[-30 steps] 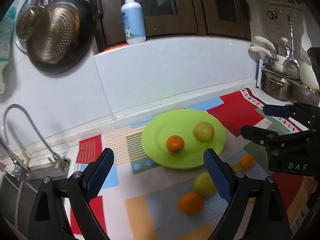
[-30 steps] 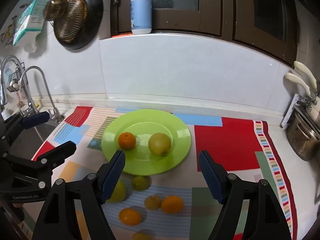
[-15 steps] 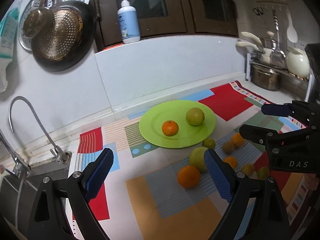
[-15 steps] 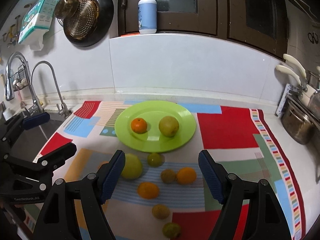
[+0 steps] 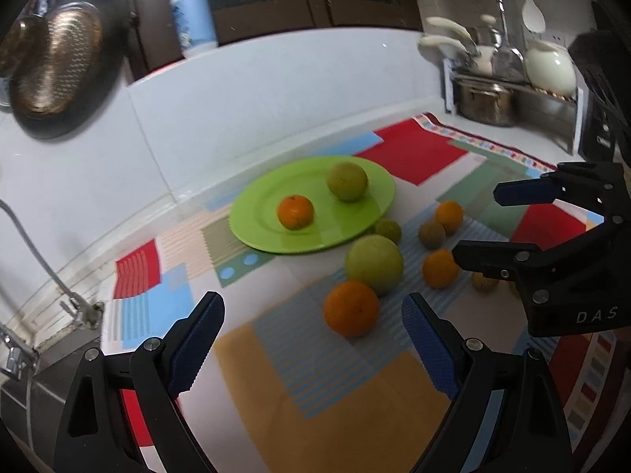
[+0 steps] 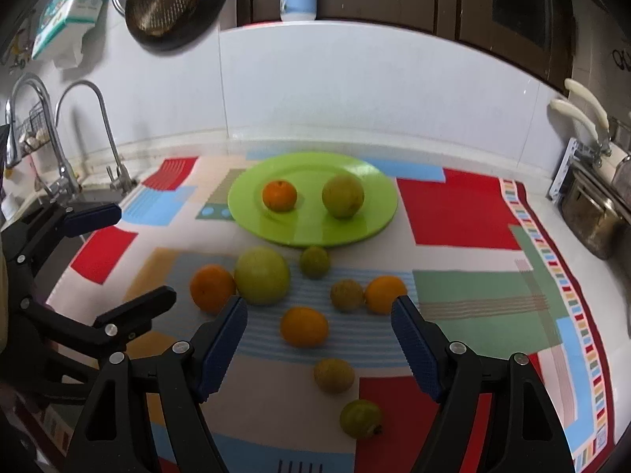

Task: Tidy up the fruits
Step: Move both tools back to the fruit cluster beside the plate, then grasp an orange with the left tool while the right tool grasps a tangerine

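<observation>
**Round, firm fruit loose on the mat: grip each across its widest part**

Your fruit is split between two places. A small orange (image 6: 279,195) and a yellow-green fruit (image 6: 342,196) already sit on the green plate (image 6: 378,220). The rest lie loose on the patchwork mat (image 6: 465,213) just in front of it: a large green fruit (image 6: 262,275) touching an orange (image 6: 212,287), a small green one (image 6: 314,261) near the plate's rim, a brownish one (image 6: 346,295) touching an orange (image 6: 385,294), another orange (image 6: 304,326), and two more (image 6: 333,375) (image 6: 360,418) nearest you.

Judging by looks, all are round, firm and light, with smooth skin, so they will likely roll if nudged and slip if pinched off-centre. Close on each one across its middle, low enough that the pads straddle the widest part. The large green fruit probably needs nearly the full jaw opening.

Your left gripper (image 5: 313,339) has its jaws spread wide and holds nothing; it hovers closest to the near orange. Your right gripper (image 6: 319,339) is likewise spread and empty, with the central orange between its fingers' line of sight.

Watch touching pairs: taking one may set its neighbour rolling.
</observation>
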`<control>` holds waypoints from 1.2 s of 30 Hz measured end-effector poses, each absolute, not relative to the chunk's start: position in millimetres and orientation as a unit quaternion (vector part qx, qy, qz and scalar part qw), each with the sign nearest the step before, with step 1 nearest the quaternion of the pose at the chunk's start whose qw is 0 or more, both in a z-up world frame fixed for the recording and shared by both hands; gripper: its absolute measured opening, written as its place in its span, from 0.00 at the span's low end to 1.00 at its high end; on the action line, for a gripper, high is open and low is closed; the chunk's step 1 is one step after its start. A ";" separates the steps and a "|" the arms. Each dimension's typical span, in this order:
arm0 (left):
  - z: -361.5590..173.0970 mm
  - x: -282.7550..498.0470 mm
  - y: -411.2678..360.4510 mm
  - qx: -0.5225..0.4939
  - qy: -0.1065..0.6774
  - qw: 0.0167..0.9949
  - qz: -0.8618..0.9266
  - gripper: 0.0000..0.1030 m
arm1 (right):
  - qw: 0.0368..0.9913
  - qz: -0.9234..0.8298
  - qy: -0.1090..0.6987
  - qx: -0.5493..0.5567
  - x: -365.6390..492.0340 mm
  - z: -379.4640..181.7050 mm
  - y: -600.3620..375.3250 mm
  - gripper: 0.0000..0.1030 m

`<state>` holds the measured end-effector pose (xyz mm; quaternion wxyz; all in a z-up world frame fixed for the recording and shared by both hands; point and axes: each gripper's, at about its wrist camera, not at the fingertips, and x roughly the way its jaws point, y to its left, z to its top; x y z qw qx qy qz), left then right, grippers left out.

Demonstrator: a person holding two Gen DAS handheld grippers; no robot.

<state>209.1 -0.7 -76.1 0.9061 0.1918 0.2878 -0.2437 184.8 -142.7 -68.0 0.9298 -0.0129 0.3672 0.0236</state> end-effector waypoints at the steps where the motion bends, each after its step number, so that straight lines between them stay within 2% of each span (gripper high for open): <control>1: -80.6 211.6 -3.1 0.194 0.292 0.903 -0.248 0.89 | 0.927 0.025 0.374 -0.010 186.5 -71.5 -143.2 0.74; 5: -91.3 218.6 -8.4 0.191 0.304 0.895 -0.264 0.82 | 0.920 0.030 0.392 0.000 191.3 -82.4 -144.3 0.73; 11: -105.6 232.1 -14.6 0.175 0.335 0.880 -0.288 0.74 | 0.910 0.037 0.414 0.011 200.9 -95.1 -145.2 0.62; 24: -121.7 249.3 -22.0 0.146 0.394 0.856 -0.299 0.44 | 0.893 0.049 0.445 0.045 216.8 -113.7 -146.4 0.45; 28: -121.9 251.0 -21.8 0.143 0.400 0.855 -0.297 0.40 | 0.891 0.050 0.449 0.044 219.6 -116.9 -146.6 0.37; 36: -114.5 241.3 -18.1 0.140 0.391 0.862 -0.290 0.39 | 0.899 0.055 0.433 0.039 213.3 -108.7 -147.3 0.36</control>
